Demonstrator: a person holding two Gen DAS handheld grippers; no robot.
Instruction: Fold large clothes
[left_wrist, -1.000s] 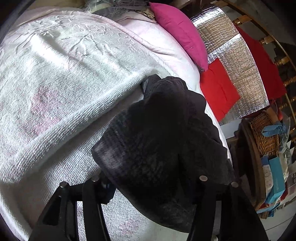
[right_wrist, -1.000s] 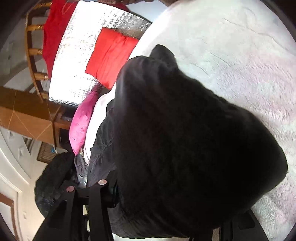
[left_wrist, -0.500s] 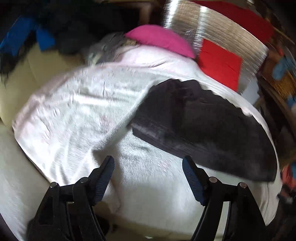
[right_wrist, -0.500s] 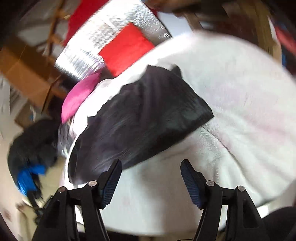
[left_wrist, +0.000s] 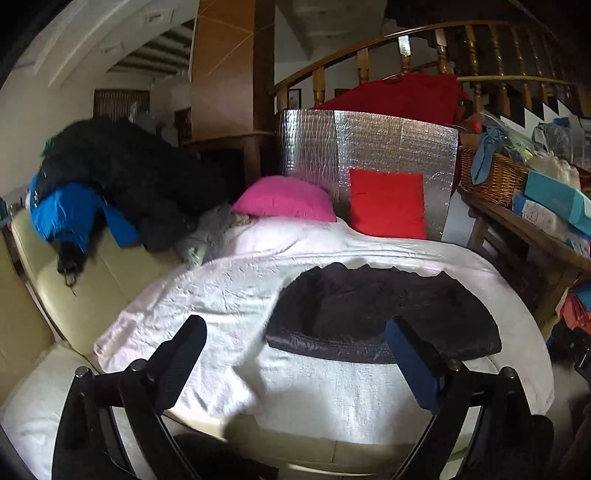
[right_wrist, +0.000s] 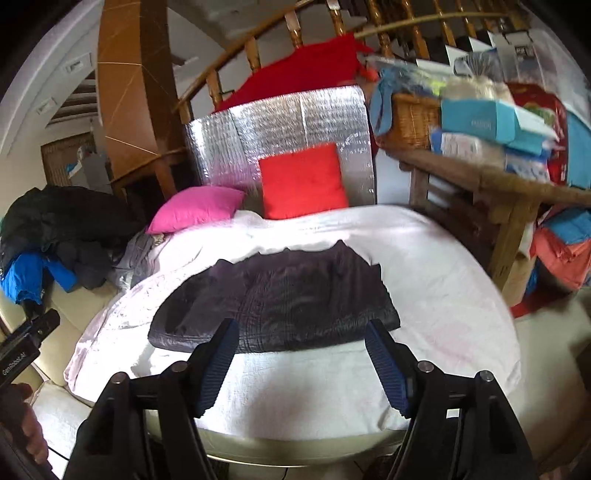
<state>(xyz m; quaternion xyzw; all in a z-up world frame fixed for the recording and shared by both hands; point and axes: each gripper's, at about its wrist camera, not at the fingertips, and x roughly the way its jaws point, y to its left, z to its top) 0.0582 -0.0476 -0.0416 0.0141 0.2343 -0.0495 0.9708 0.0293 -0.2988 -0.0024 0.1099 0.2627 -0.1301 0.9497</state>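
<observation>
The dark garment (left_wrist: 384, 317) lies folded into a flat, rough rectangle in the middle of the white blanket (left_wrist: 229, 295) that covers the sofa, its near edge straight and facing me. I judge the fold on this piece finished, since it rests flat with nothing gripping it. My left gripper (left_wrist: 295, 362) hangs above the blanket's front edge with its jaws spread wide and nothing between them; the right gripper (right_wrist: 301, 360) is likewise wide apart and empty, just short of the garment's near edge. Holding both clear of the cloth lets me see the whole shape. Behind it, a pink cushion (left_wrist: 284, 199) and a red cushion (left_wrist: 388, 208) lean near a silver foil panel (left_wrist: 369, 140). A heap of dark and blue clothes (left_wrist: 110, 184) sits on the sofa's left side, probably what I'd fold next.
</observation>
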